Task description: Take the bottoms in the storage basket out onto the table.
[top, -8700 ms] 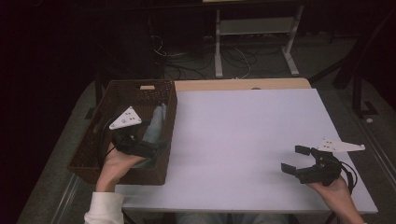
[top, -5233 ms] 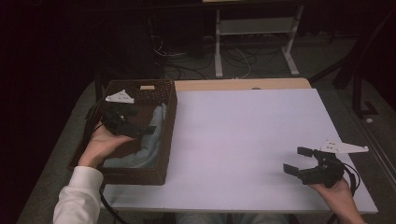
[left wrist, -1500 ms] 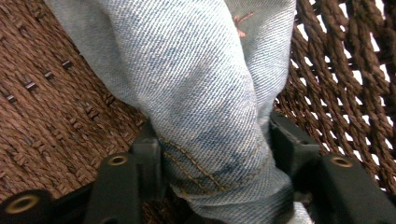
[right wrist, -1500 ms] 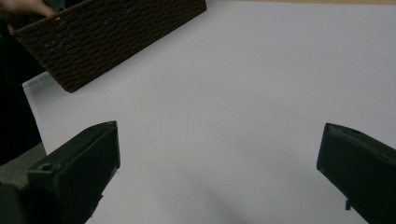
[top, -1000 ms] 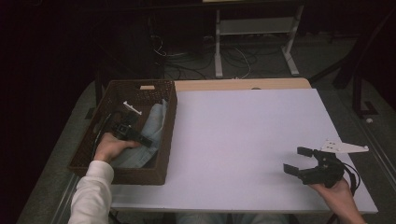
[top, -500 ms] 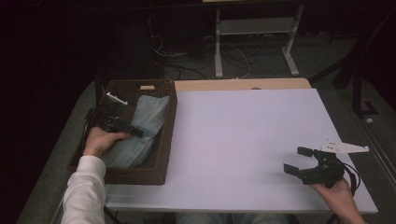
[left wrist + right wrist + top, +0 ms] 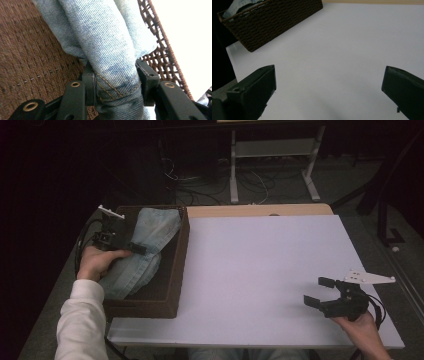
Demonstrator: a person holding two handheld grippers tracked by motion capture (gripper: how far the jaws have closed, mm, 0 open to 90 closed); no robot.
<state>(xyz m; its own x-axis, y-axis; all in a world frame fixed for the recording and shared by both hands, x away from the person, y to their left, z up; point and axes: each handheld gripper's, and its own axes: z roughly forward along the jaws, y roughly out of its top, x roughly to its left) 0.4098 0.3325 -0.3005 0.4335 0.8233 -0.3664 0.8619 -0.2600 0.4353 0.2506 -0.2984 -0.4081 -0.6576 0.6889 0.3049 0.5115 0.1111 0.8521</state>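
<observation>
dark room, cabled floor [image 7: 210,175]

The worktop [image 7: 260,270] lies open between the wicker basket [image 7: 172,285] and the right gripper [image 7: 320,292]; basket walls hem in the jeans [image 7: 145,245].

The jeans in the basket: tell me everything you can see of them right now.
The jeans are light blue, faded denim with tan stitching along a seam. They lie bunched and folded lengthwise inside the brown wicker basket, their far end heaped against its far wall. The left tool is shut on a thick fold, which bulges between its black jaws, with the seam at the grip. The right tool rests open, far off on the white table.
</observation>
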